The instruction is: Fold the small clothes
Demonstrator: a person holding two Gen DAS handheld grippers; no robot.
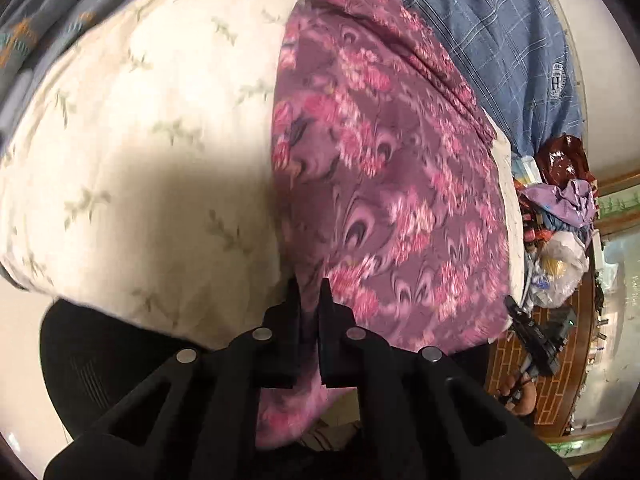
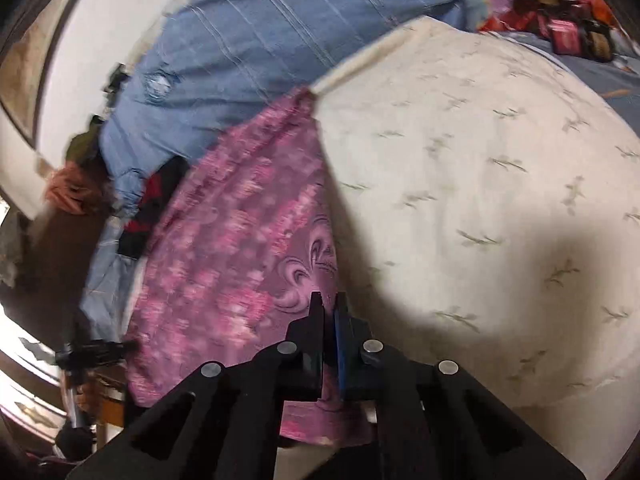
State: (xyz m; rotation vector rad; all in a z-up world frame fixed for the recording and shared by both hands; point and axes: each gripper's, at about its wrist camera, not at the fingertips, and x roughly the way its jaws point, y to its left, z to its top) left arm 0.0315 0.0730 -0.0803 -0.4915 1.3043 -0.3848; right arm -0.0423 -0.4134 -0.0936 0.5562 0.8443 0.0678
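purple floral garment (image 1: pixel 384 184): thin, soft, matt printed cloth, ahead of the left gripper (image 1: pixel 310 292)
cream cover (image 2: pixel 480 200): matt quilted cloth, right of the right gripper (image 2: pixel 329 304)
blue checked fabric (image 1: pixel 480 32): matt woven cloth, beyond
gripper fingers (image 1: pixel 294 300): matt black plastic

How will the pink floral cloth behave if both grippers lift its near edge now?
The floral cloth is probably floppy: it drapes over the cushion and gathers into pleats at its far end. It looks thin, so likely light. The span between the grips may sag.
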